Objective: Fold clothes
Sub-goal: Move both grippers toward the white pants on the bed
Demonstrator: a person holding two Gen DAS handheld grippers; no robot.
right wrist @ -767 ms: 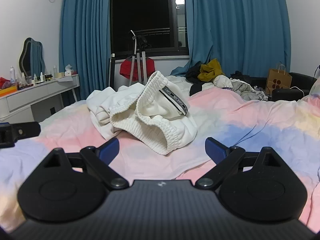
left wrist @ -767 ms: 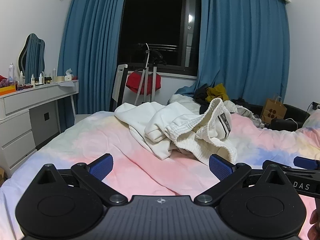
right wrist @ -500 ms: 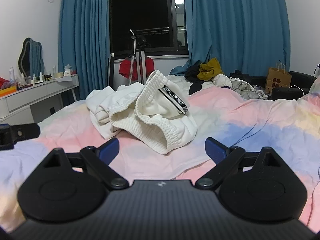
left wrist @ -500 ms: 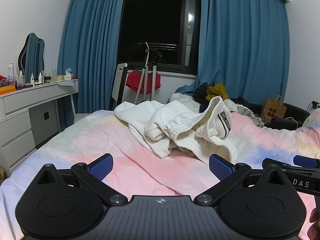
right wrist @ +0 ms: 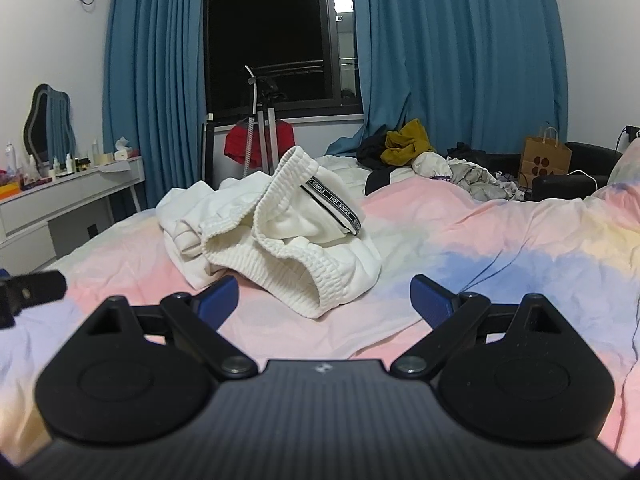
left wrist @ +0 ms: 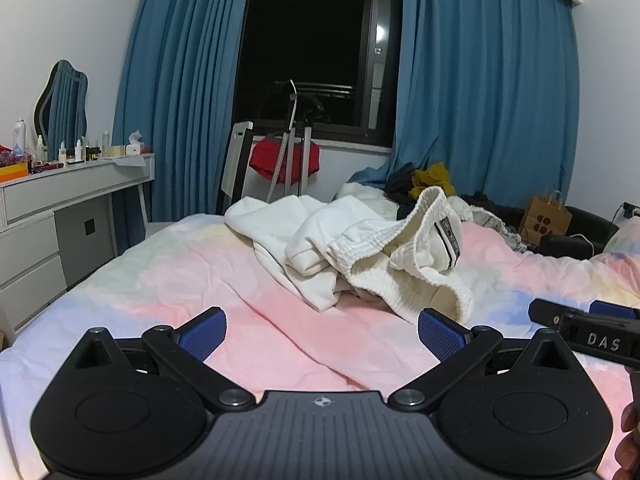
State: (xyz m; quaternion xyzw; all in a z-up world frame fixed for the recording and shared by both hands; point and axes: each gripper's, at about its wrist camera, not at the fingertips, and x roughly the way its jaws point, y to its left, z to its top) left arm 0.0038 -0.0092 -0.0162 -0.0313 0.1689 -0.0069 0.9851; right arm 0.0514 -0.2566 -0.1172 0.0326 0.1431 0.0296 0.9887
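Both tools are up over the bed and nothing is in either of them. The left hand-held gripper has its blue pads spread wide, bare pastel bedcover showing between them. The right hand-held gripper is just as wide apart, holding nothing, and its fingers frame the near edge of the clothing.

There is the target: a crumpled white garment, heaped in the middle of the bed, unfolded. Its ribbed waistband curls open toward the cameras, and in the right wrist view a black-and-white woven band runs across the inside, with lettering on it. The rest of the fabric is bunched behind and to the left. From the left wrist camera the pile sits ahead and slightly right of centre, apart from the pads; from the right one it lies ahead and a little left, its ribbed hem close to the left pad.

At the right edge of the left wrist view, the other tool pokes in, black with white letters.

Further back, a second pile of clothes in dark and mustard tones lies at the far end of the bed, below blue curtains. A white dresser stands on the left, a brown paper bag on the right.
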